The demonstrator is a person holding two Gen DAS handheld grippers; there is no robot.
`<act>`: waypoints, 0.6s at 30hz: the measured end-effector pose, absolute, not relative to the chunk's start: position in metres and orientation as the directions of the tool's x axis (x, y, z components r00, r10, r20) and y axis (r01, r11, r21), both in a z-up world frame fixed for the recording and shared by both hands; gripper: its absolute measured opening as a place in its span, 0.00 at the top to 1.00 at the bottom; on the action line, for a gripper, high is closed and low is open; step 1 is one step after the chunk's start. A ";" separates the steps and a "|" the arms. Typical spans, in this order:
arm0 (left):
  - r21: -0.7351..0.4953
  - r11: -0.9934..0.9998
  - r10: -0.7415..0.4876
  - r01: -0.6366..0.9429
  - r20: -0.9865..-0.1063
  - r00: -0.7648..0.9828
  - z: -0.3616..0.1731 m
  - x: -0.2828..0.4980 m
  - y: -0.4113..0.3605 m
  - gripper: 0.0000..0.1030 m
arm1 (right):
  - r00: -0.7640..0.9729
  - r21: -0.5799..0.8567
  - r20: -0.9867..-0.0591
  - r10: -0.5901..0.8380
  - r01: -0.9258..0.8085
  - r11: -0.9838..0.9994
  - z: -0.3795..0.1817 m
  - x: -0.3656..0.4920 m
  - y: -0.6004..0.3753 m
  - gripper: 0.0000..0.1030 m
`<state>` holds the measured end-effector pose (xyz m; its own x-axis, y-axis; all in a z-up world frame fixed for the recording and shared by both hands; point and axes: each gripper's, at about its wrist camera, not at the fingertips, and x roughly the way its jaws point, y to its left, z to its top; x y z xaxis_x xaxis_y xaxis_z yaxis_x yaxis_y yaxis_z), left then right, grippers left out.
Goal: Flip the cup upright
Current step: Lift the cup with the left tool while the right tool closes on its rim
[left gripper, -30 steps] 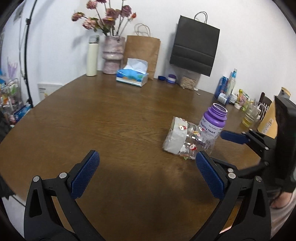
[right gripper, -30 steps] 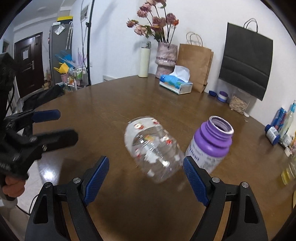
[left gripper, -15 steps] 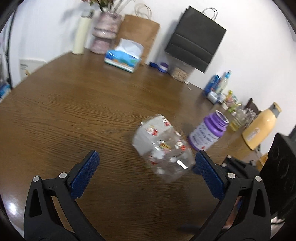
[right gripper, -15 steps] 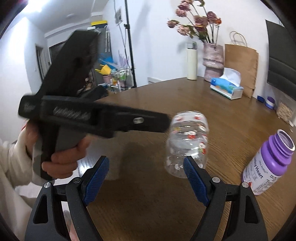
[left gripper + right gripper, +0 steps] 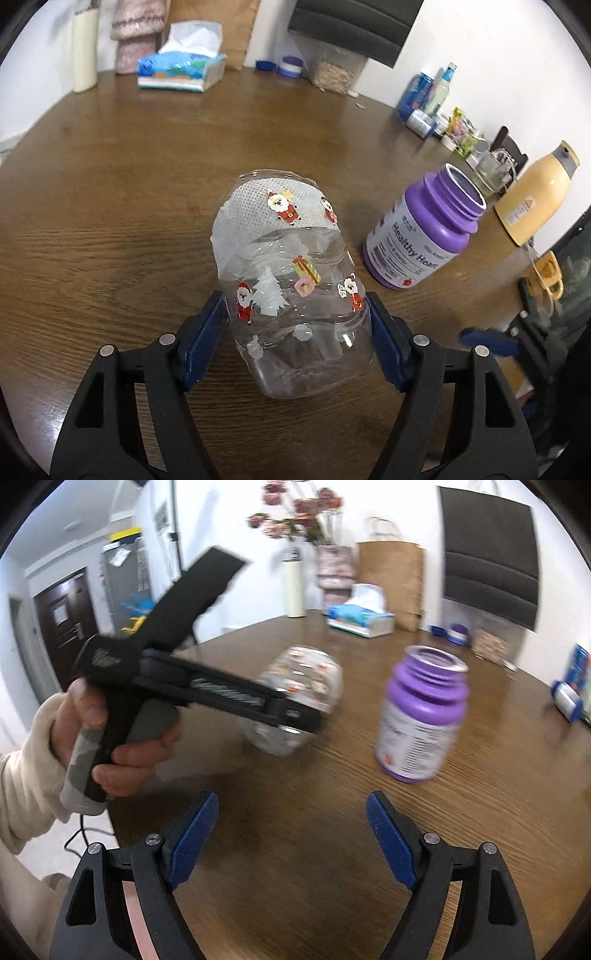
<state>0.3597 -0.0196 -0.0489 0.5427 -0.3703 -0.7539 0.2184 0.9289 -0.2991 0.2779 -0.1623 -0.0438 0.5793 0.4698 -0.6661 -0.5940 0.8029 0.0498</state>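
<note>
A clear plastic cup (image 5: 291,284) with Santa stickers and a white mesh band lies on its side on the brown table (image 5: 110,177). My left gripper (image 5: 297,328) has its blue pads pressed against both sides of the cup near its base end. In the right wrist view the cup (image 5: 299,694) is partly hidden behind the left gripper's black body (image 5: 207,690), held by a hand. My right gripper (image 5: 291,830) is open and empty, over the table's near edge, short of the cup.
A purple open bottle (image 5: 424,236) stands just right of the cup; it also shows in the right wrist view (image 5: 421,716). A tissue box (image 5: 181,70), vase, paper bags and small bottles line the far edge. A yellow flask (image 5: 535,192) stands at the right.
My left gripper moved forward to the cup and closed its pads on it. My right gripper drew back and swung right; the purple bottle now sits ahead of it.
</note>
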 end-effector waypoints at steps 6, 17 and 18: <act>-0.265 0.941 -0.332 0.210 -0.607 0.722 -0.005 0.338 0.005 0.33 | 0.676 0.033 -0.601 0.427 -0.513 0.858 0.001 0.282 -0.181 0.16; -0.151 0.912 -0.410 0.382 -0.252 0.877 0.071 0.322 0.012 0.32 | 0.488 0.404 -0.386 0.783 -0.673 0.619 0.110 0.388 -0.159 0.16; -0.136 0.909 -0.416 0.394 -0.242 0.876 0.073 0.323 0.009 0.32 | 0.474 0.423 -0.394 0.788 -0.668 0.613 0.110 0.395 -0.152 0.16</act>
<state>0.3225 0.0093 0.0729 0.8763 -0.4163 -0.2424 0.3942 0.9089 -0.1359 0.3952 -0.1522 0.1098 0.4735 0.7878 -0.3938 -0.6678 0.6127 0.4228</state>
